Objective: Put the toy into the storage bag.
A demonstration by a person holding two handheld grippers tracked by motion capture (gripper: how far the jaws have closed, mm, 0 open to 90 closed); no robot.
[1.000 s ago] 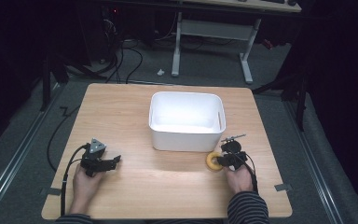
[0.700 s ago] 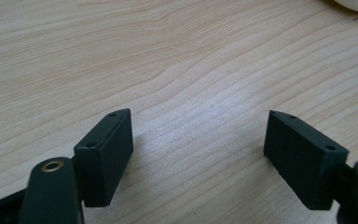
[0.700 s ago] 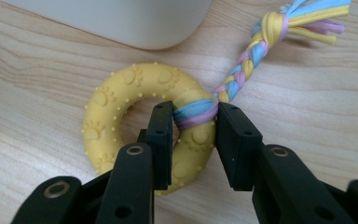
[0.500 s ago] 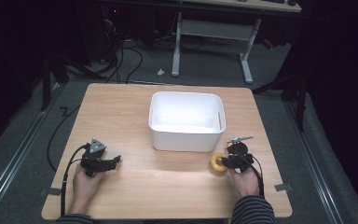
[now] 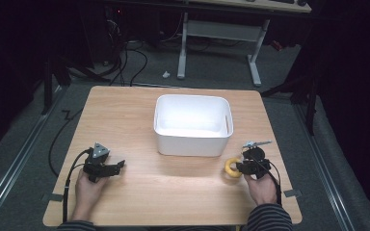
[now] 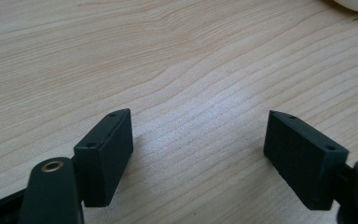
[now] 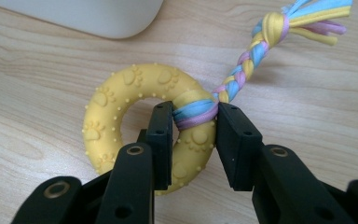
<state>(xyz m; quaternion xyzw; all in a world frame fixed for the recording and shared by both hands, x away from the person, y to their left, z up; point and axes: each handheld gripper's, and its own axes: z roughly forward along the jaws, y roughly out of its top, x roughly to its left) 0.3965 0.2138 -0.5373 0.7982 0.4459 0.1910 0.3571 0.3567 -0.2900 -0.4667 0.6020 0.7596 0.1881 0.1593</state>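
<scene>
Ring (image 7: 135, 121) pinched by right gripper (image 7: 193, 135) lower right, not yet in bin (image 5: 192, 125); left gripper (image 6: 198, 154) spread, idle.

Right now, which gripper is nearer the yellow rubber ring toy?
Right. The right gripper is clamped on the yellow rubber ring toy at its rope wrap; the left gripper sits open, far across the table.
</scene>
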